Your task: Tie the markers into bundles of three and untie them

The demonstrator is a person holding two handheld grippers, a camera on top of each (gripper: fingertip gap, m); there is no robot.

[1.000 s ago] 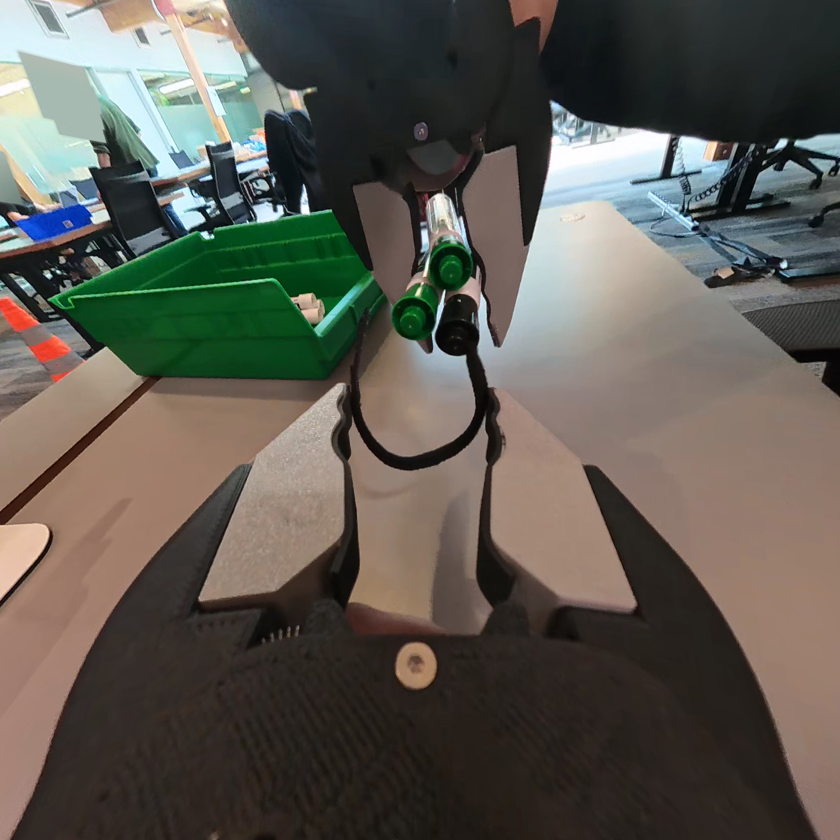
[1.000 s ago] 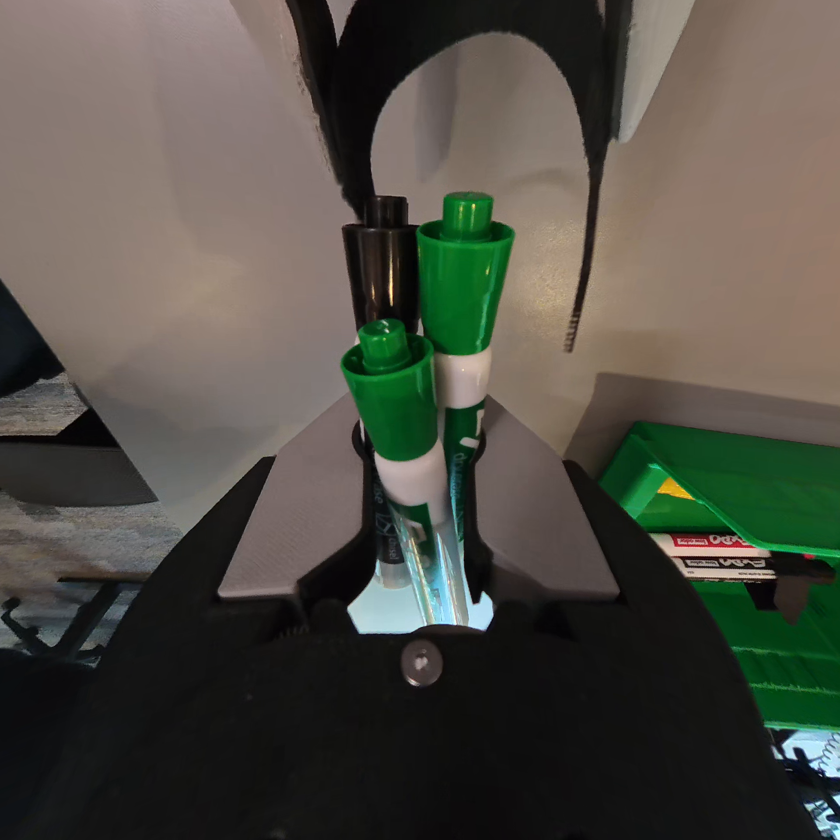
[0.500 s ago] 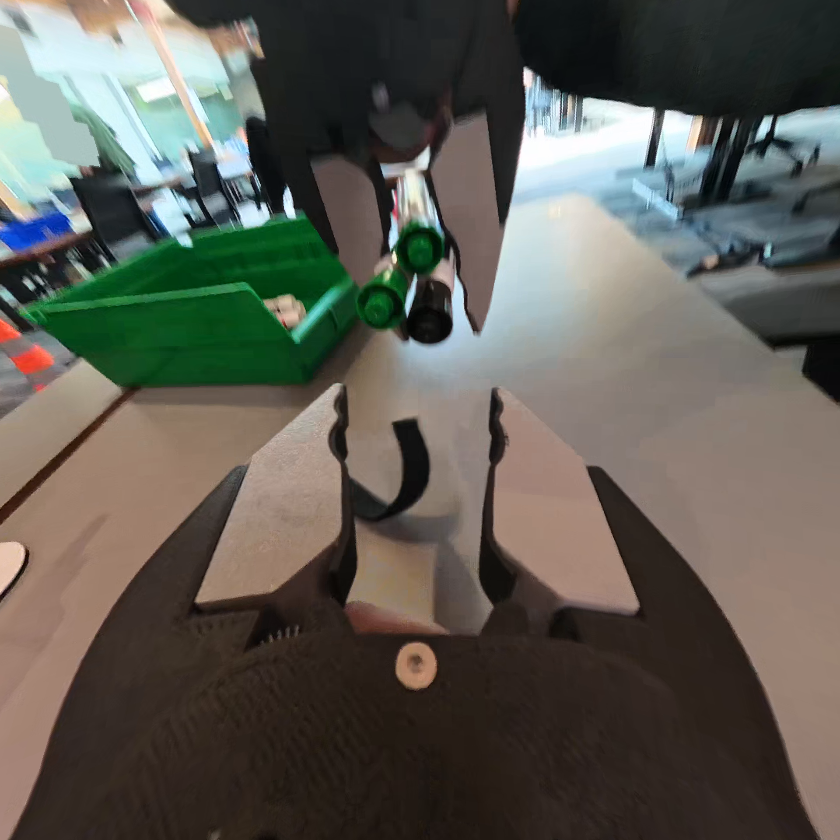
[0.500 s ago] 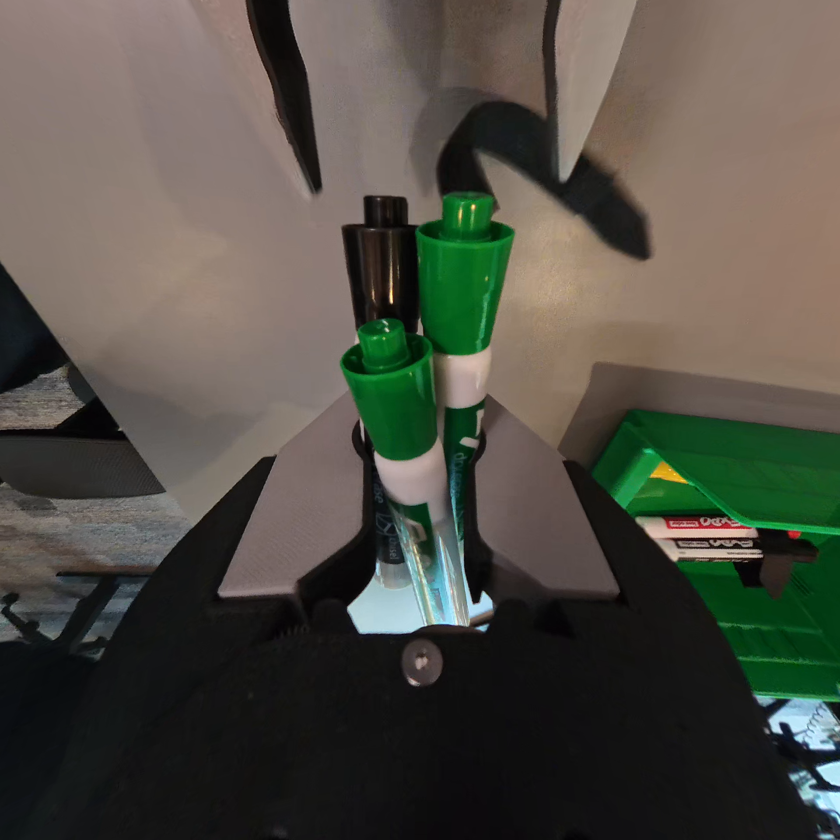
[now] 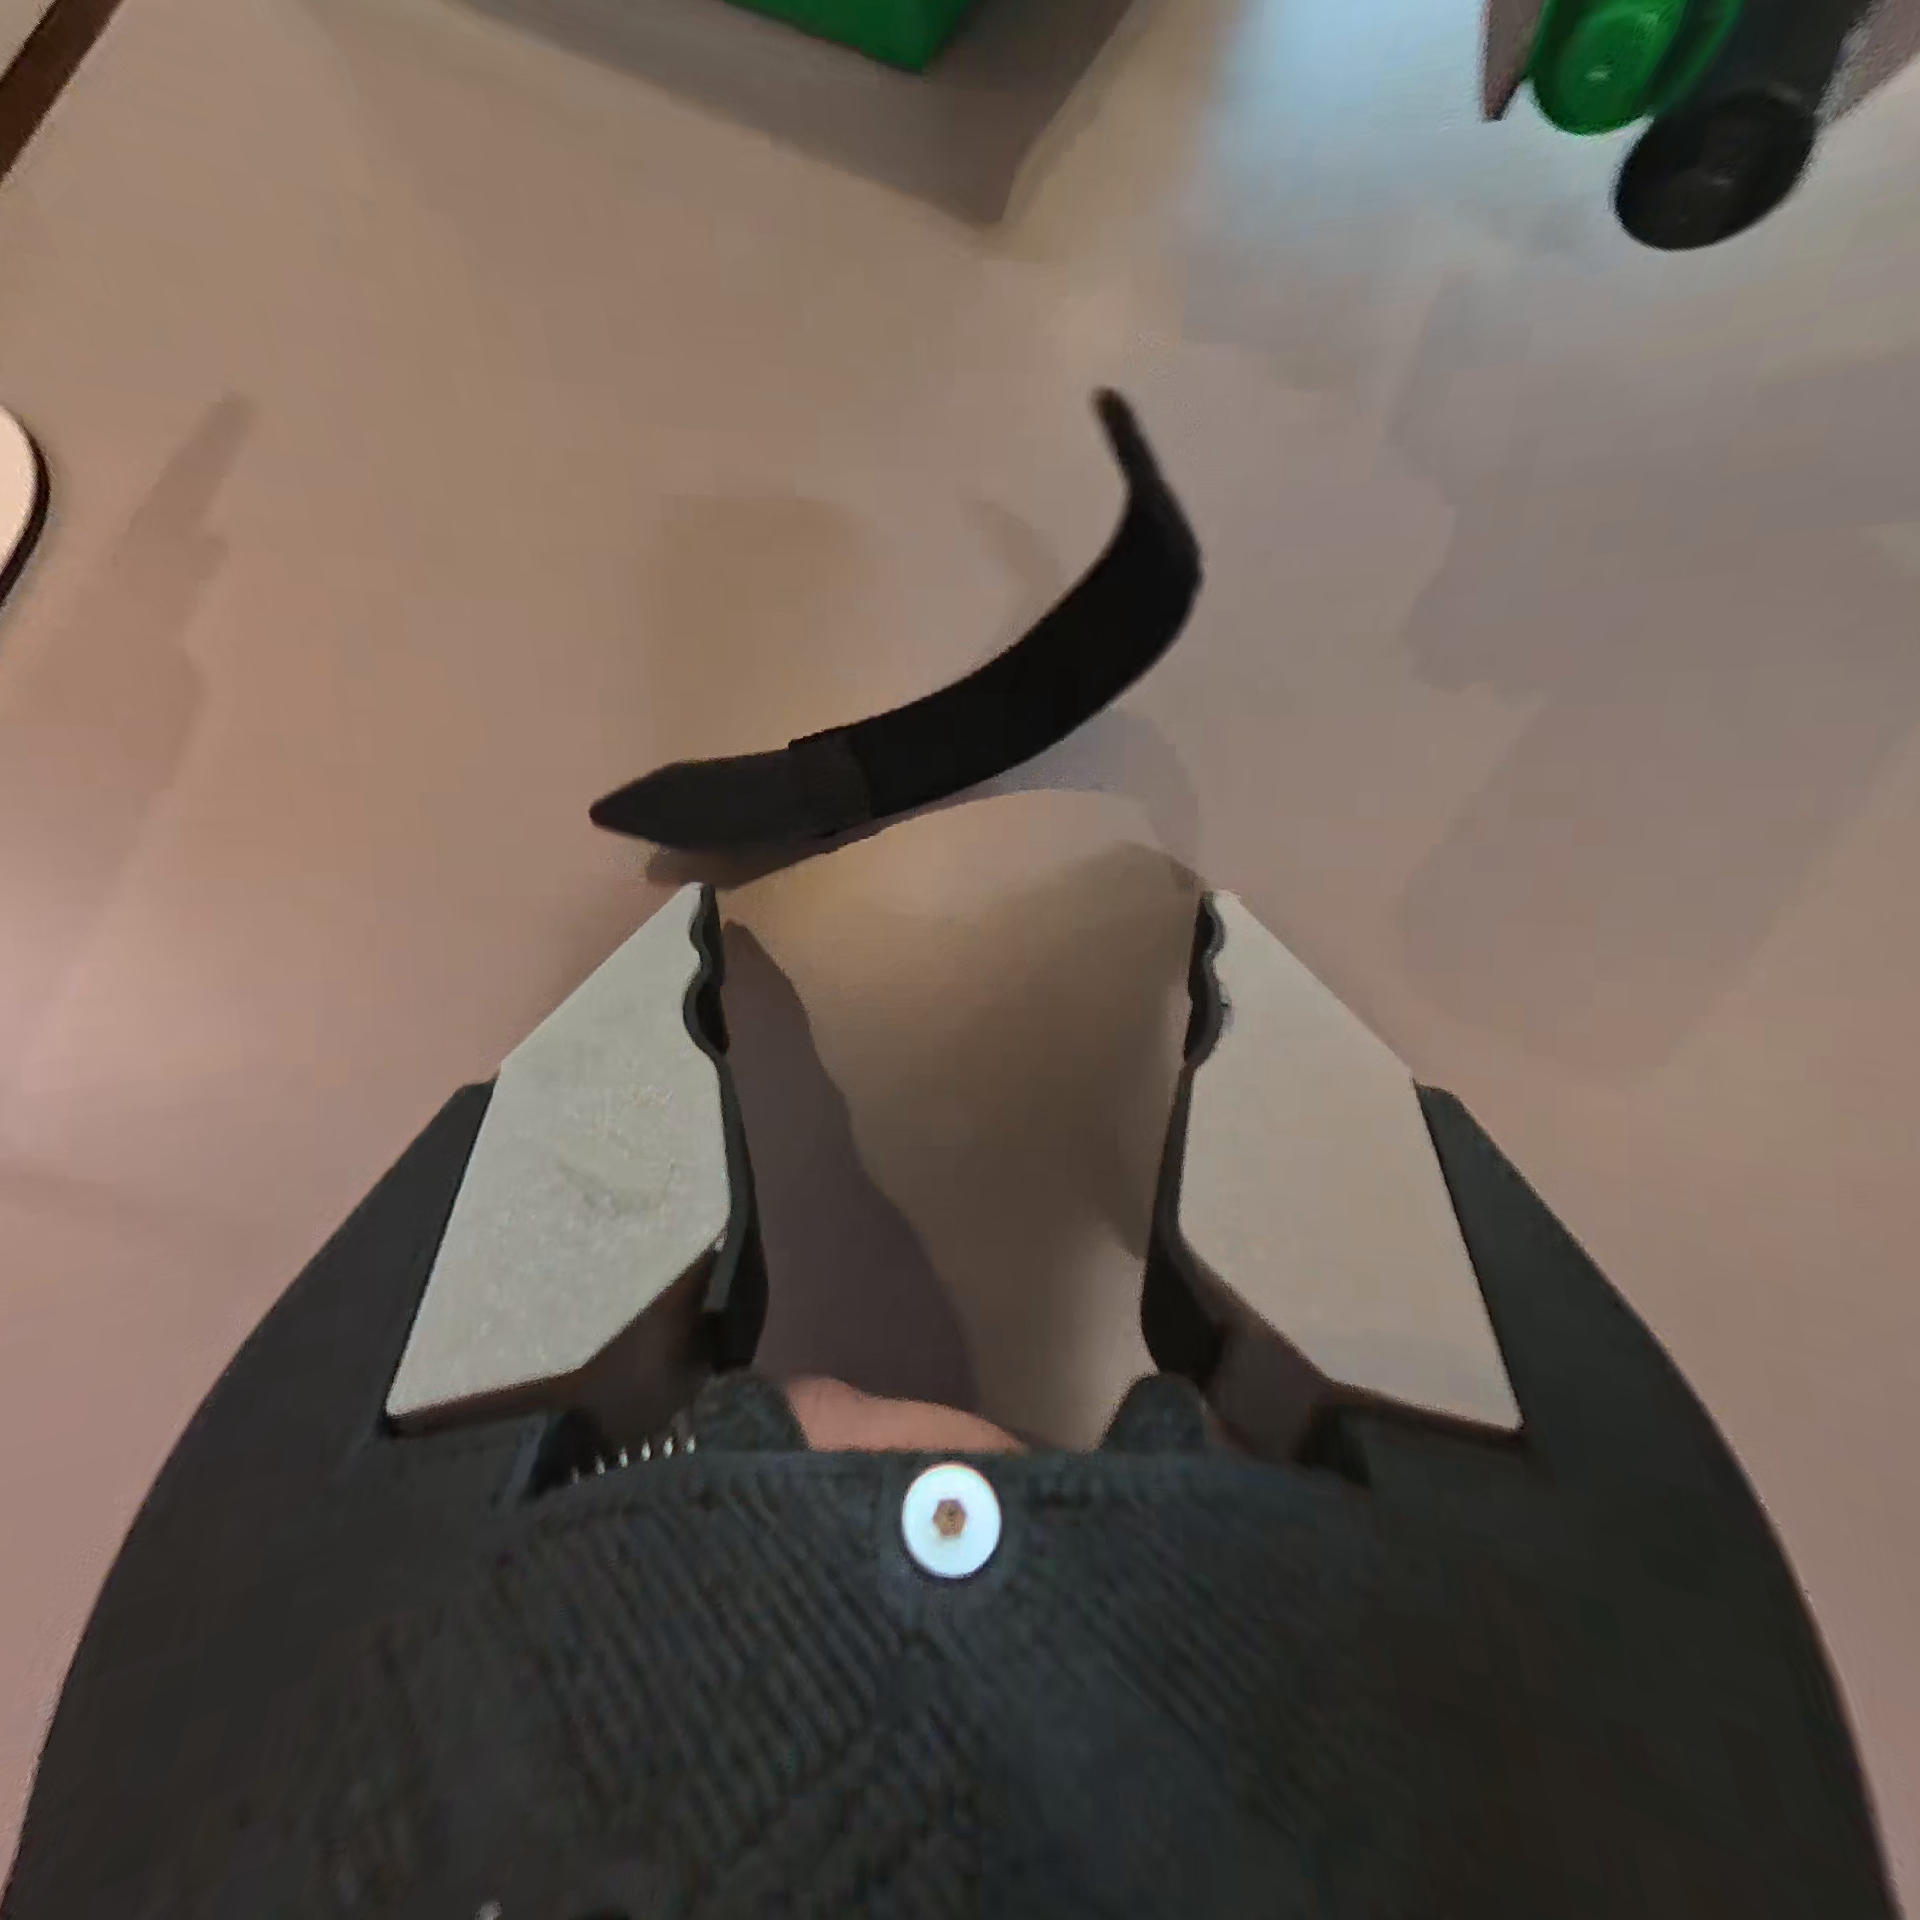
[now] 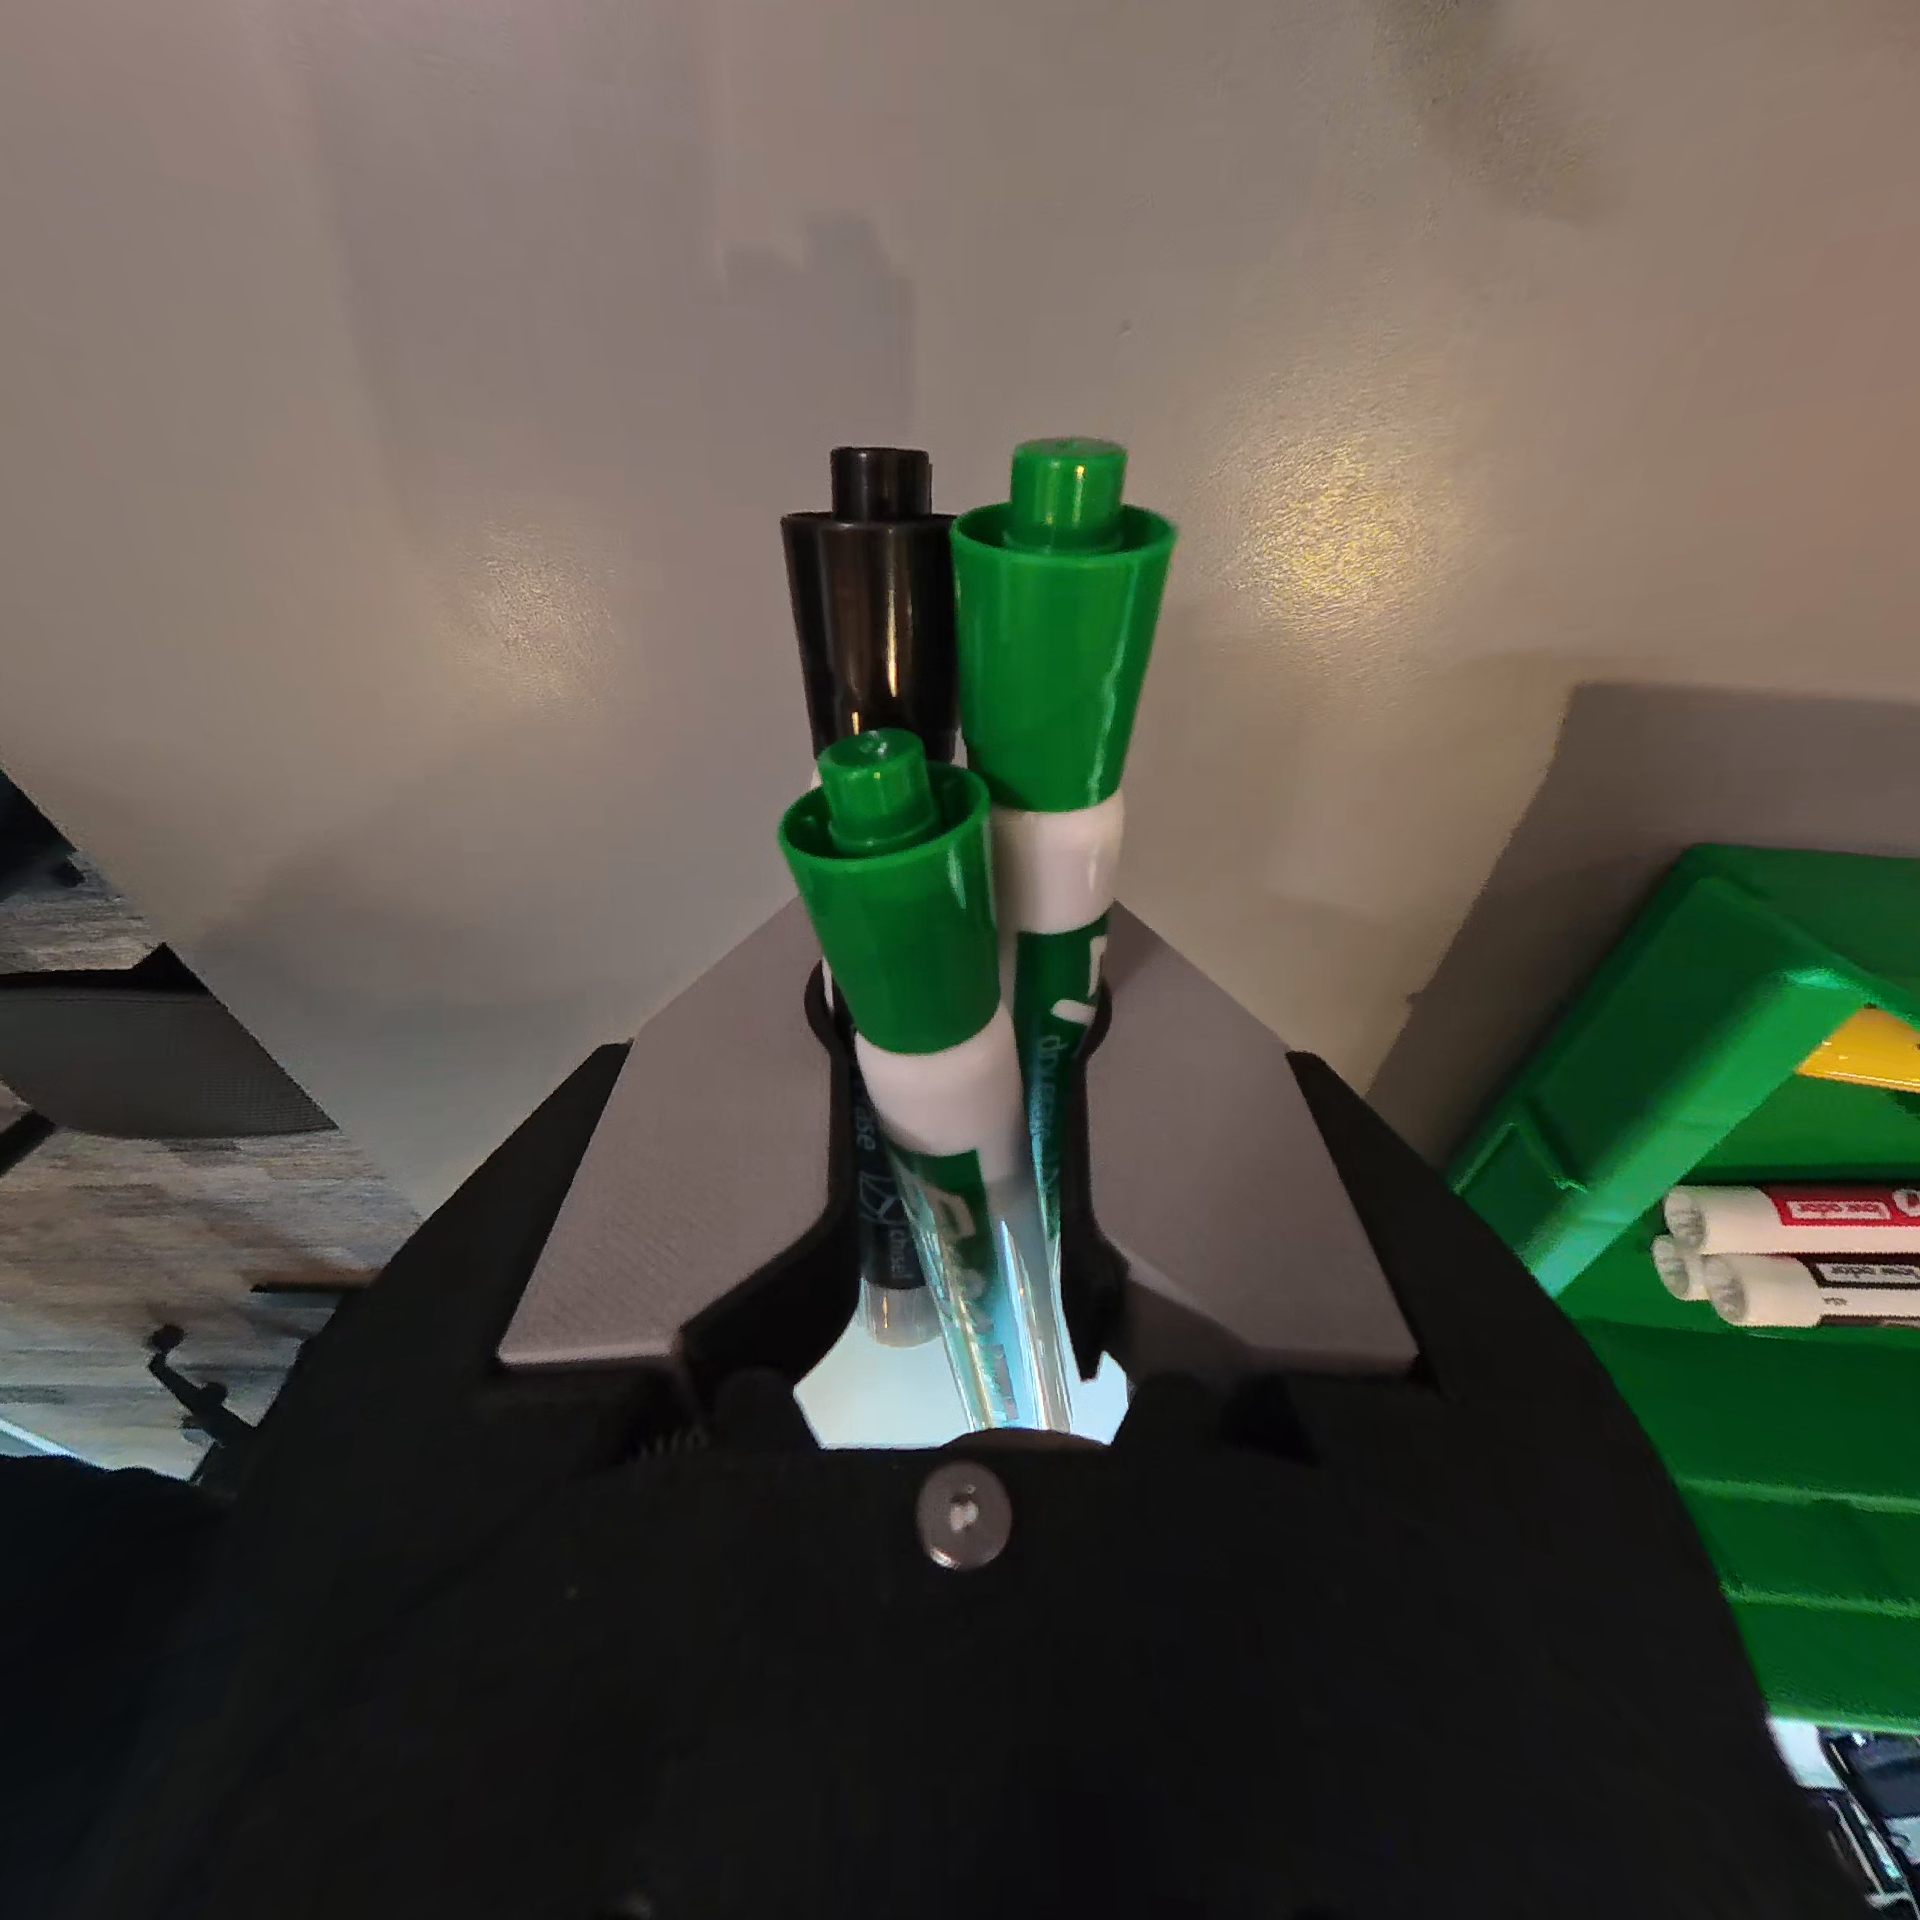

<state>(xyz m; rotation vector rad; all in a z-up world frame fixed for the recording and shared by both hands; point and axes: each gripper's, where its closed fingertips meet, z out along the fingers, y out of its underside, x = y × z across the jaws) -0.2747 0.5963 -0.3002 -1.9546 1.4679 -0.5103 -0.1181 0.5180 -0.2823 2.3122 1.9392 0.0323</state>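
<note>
My right gripper (image 6: 961, 997) is shut on three markers, two with green caps (image 6: 1060, 634) and one with a black cap (image 6: 873, 613). They stick out forward past the fingers, loose, with no strap around them. In the left wrist view their cap ends (image 5: 1662, 114) show at the top right. My left gripper (image 5: 956, 925) is wide open and empty over the table. The black strap (image 5: 935, 727) lies free on the table just past its fingertips, curved, with its far end curling up.
A green bin (image 6: 1714, 1039) stands at the right with more markers (image 6: 1787, 1247) in it; its corner shows in the left wrist view (image 5: 862, 21). A white object (image 5: 16, 499) sits at the left edge. The table edge and floor (image 6: 156, 1143) are at the left. My hands' fingertips stand some 20 cm from each other.
The strap, stretched across my left fingers a second ago, came off the markers and the fingers and dropped to the table. My left jaws opened wider and the view tilted down.
</note>
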